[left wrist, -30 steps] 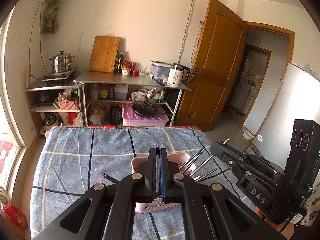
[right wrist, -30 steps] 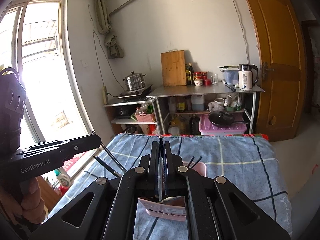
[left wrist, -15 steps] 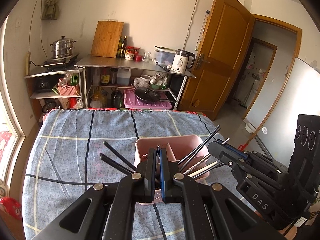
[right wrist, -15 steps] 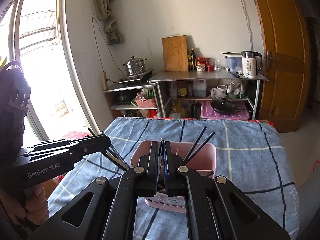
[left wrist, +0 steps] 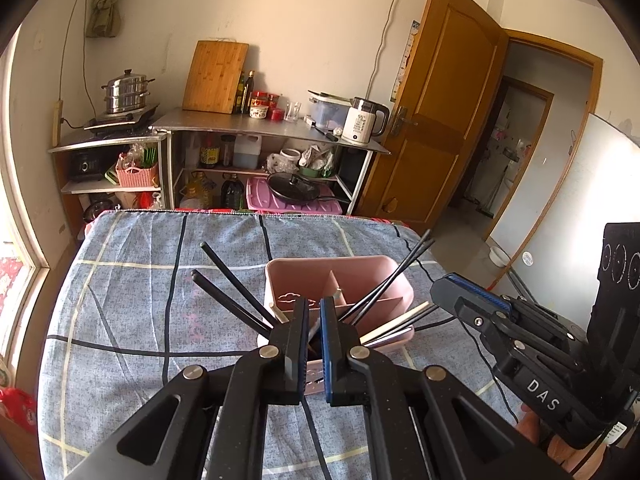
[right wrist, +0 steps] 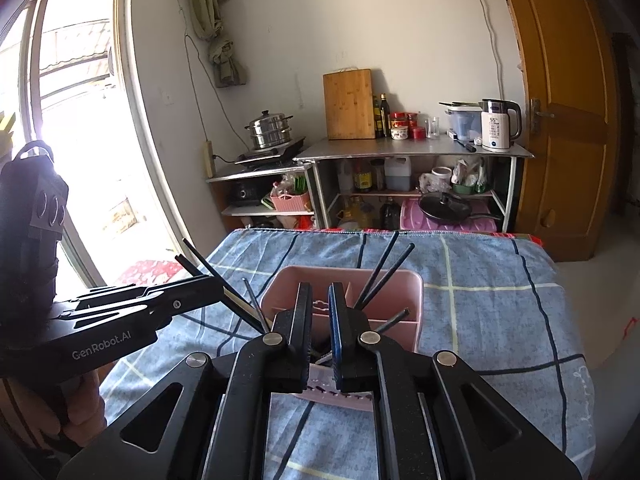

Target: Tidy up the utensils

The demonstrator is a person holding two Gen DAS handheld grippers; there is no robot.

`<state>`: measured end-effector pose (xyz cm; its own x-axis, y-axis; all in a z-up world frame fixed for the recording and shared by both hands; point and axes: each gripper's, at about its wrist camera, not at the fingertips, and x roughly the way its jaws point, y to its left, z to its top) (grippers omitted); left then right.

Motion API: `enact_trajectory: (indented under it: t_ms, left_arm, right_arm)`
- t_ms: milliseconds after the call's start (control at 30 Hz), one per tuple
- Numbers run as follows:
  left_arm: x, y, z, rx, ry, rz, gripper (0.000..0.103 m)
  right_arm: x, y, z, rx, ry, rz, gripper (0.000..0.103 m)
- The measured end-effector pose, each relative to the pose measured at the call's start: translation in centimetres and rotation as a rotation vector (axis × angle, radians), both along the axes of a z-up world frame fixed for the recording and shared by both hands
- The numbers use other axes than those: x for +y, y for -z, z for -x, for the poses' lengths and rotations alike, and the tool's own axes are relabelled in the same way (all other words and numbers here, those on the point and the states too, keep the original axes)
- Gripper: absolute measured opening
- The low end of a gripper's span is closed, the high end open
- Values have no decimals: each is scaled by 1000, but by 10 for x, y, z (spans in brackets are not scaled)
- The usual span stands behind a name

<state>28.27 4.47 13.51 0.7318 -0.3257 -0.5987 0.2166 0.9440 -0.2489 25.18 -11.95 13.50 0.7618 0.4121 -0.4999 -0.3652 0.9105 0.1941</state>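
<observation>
Left wrist view: the left gripper is open just a sliver over the pink utensil holder, nothing clamped. The right gripper has just been opening, empty too. Black chopsticks lean out of the divided compartments, probably freshly dropped in. Readable: "DAS", "GenRobot.AI", kettle showing "55".

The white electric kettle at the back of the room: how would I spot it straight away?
Look past the blue checked tablecloth to the metal counter against the far wall. The white electric kettle stands at the end nearest the wooden door; it is the only white jug with a dark handle there, right of the clear container.
</observation>
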Motion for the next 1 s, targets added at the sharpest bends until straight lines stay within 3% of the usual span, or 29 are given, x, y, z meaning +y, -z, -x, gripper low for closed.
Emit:
enact_trajectory:
  t_ms: [433, 767, 1000]
  left_arm:
    - [-2, 15, 74, -26, -25, 13, 6]
    - [-16, 30, 145, -87, -68, -64, 6]
    - [-25, 38, 178, -120, -85, -113, 6]
  right_arm:
    - [-24, -1, 61, -42, 6, 3, 14]
    - [-32, 15, 115, -49, 12, 18, 26]
    - [-35, 26, 145, -46, 18, 21, 27]
